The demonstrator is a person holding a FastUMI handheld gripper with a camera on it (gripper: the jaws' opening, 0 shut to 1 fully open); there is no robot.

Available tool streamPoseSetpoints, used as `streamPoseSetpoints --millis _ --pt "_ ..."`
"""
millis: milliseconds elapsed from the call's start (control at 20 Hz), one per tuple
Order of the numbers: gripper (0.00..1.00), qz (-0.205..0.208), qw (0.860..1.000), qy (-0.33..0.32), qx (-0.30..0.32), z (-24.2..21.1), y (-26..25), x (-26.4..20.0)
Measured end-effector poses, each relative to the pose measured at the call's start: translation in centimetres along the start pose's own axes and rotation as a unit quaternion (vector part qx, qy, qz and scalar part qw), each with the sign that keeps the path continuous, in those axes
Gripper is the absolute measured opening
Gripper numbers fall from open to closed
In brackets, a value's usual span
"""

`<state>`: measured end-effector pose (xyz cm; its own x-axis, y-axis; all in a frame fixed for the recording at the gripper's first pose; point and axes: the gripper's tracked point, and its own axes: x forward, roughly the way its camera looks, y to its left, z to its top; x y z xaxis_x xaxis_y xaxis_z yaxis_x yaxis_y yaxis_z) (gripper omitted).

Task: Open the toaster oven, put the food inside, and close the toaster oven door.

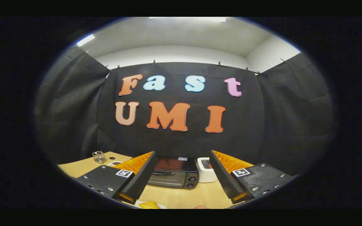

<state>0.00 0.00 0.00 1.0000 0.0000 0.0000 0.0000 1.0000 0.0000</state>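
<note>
A dark toaster oven (176, 176) with two knobs on its right side stands on the wooden table (184, 196), beyond my fingers, its door shut. My gripper (181, 175) is held high and open, with nothing between its fingers. Yellow food (149, 205) on a white plate lies close below, just inside the left finger's base, mostly hidden.
A white box-shaped appliance (206, 171) stands right beside the oven. A small clear glass container (99, 156) sits at the table's back left, with a small card (115, 163) next to it. Black cloth walls close in the booth behind and on both sides.
</note>
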Motion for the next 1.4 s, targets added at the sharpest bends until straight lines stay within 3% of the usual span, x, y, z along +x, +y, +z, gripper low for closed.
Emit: streamPoseSetpoints --millis 150,300,900,1400 --pt "0.99 -0.029 1.0 -0.001 -0.009 -0.4 -1.3 0.7" --pt "0.99 -0.014 1.0 0.012 0.013 -0.9 -0.3 0.9" --pt "0.99 0.012 1.0 0.01 -0.006 -0.4 1.6 -0.3" --pt "0.99 0.017 1.0 0.025 -0.007 -0.9 3.1 1.7"
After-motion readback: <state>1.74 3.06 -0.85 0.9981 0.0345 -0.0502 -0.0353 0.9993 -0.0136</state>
